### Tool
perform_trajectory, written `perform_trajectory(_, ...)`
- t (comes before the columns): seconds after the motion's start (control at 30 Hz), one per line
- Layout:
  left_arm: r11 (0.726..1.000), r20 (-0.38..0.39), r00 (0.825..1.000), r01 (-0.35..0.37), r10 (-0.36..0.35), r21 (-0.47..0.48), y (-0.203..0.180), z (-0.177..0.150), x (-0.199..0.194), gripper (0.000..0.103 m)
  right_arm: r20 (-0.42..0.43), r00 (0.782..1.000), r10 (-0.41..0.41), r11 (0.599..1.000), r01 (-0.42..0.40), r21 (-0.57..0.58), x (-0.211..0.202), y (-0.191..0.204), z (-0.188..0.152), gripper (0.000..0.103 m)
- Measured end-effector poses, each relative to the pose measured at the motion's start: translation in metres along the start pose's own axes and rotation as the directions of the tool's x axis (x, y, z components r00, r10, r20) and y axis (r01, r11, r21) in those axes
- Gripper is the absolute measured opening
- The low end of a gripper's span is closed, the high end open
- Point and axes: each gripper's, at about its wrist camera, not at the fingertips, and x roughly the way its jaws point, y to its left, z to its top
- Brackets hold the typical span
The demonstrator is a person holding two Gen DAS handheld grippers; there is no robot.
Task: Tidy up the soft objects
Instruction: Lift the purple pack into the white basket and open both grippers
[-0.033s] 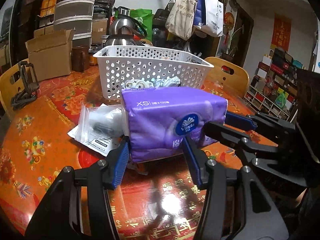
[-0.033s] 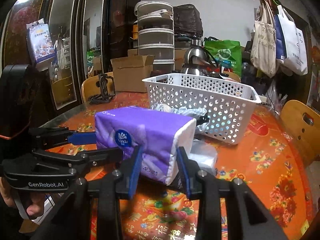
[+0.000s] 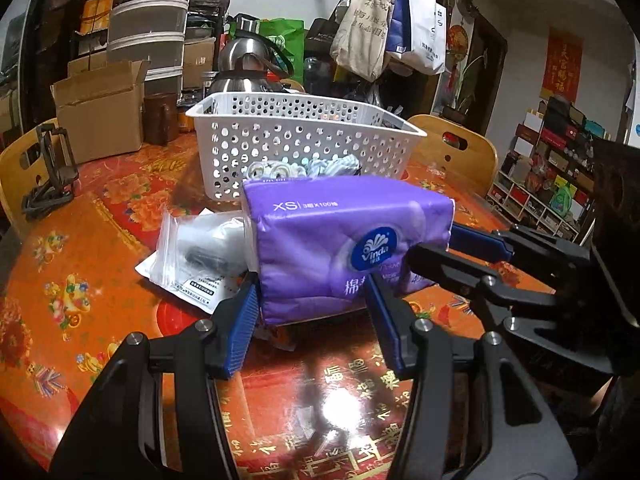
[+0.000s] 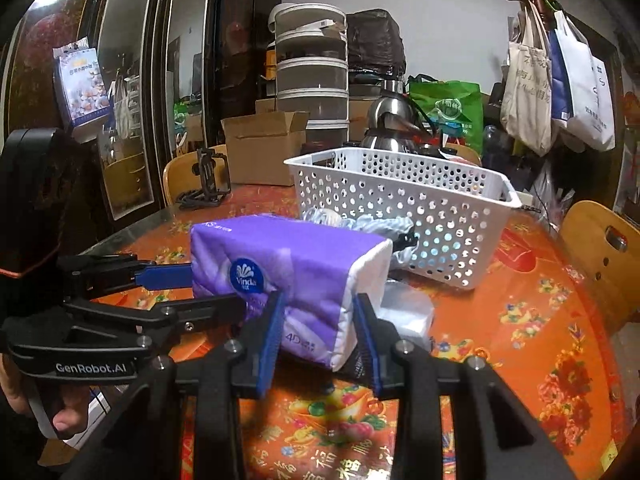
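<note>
- Showing, in right wrist view only, a hand (image 4: 60,416) gripping the left tongs' handle.
- Clamping purple soft plastic tissue pack (image 3: 340,252) at opposite ends: left tongs (image 3: 312,320), right tongs (image 4: 316,336), above floral orange tabletop (image 3: 100,240), near white perforated plastic basket (image 3: 296,140).

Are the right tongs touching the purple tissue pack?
Touching. The right wrist view shows both blue pads of the right tongs pressed against the tissue pack, one on each side of its white end.
</note>
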Motion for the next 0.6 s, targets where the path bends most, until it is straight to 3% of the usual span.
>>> perform_trajectory(0.6,1.000,0.074,0.997,0.016,-0.016,0.007,-0.015,0.037,-0.032,0.051,0.071,0.997,-0.012,1.000,0.014,-0.026,-0.028,-0.006,0.033,0.034)
